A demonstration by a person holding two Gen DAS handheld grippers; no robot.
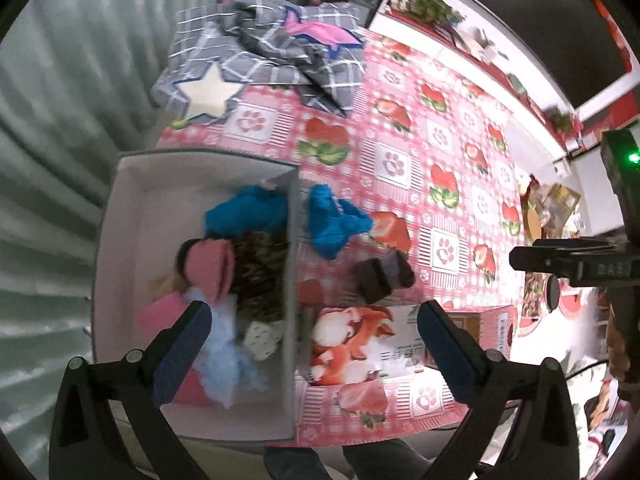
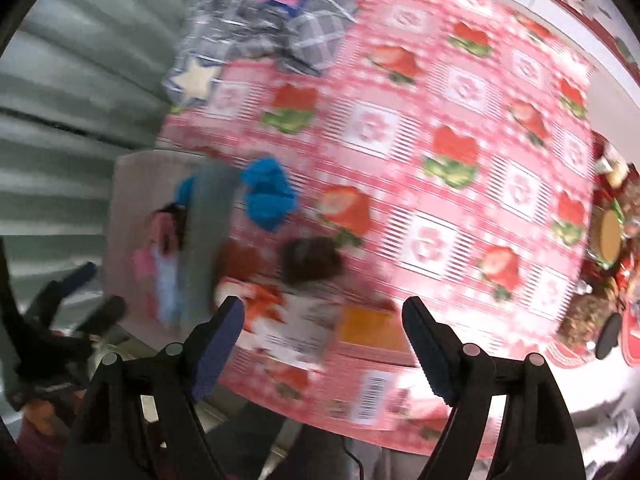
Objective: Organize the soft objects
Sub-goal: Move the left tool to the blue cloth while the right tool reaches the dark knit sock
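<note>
A grey storage box (image 1: 294, 240) stands at the table's left edge. It holds a blue cloth (image 1: 244, 212), a pink piece (image 1: 208, 268), a camouflage piece (image 1: 260, 276), light blue fluff (image 1: 224, 344) and a white dotted sock (image 1: 260, 338). On the tablecloth beside it lie a second blue cloth (image 1: 332, 220) (image 2: 268, 196), a brown-grey sock (image 1: 382, 280) (image 2: 312, 260) and a small red piece (image 1: 310, 292) (image 2: 240, 260). My left gripper (image 1: 314, 308) hangs open and empty over the box wall. My right gripper (image 2: 323, 304) is open and empty above a fox-printed carton (image 2: 296, 320).
The fox-printed carton (image 1: 360, 344) lies at the table's near edge. A grey checked blanket with star patches (image 1: 264, 60) is heaped at the far left corner. A pleated curtain (image 1: 52, 140) hangs left of the table. The right wrist view is motion-blurred.
</note>
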